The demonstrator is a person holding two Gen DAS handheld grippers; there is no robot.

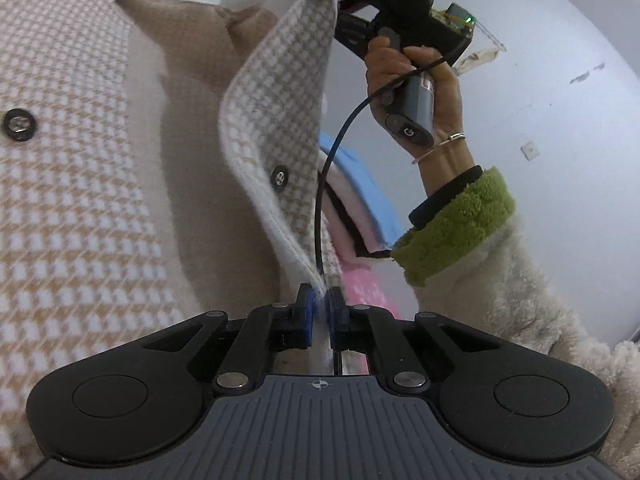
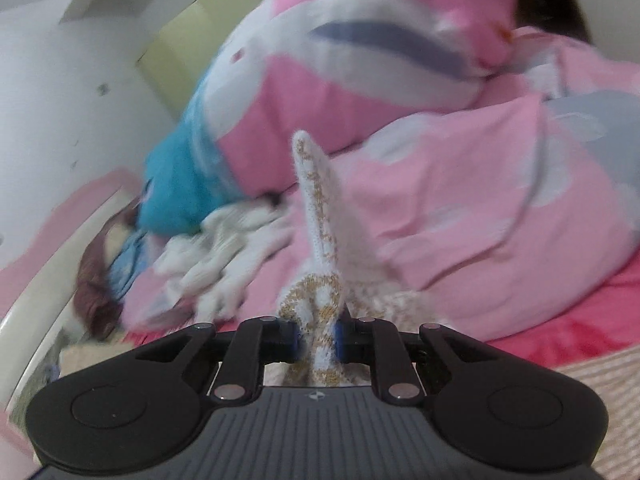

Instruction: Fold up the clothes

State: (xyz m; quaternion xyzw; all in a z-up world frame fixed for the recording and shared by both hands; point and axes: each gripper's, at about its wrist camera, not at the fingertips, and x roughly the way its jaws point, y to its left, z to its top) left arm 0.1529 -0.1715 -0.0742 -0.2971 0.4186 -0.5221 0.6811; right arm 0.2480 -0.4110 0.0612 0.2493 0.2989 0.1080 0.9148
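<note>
Left wrist view shows the left gripper with its jaws pinched on the edge of a beige and white checked woolly coat with dark round buttons. The right gripper jaws pinch the same coat higher up, so the front flap hangs stretched between them, likely ready to fold over. Below lies a bed with pink bedding beside a white wall.

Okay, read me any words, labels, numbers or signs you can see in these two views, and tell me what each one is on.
No words or numbers can be read.
Round "G"-like mark: on the end of the grey cylindrical handle in the hand.
Embossed marks on the dark round buttons of the beige houndstooth jacket: too small.
Crosshair sign: on the left gripper body.
</note>
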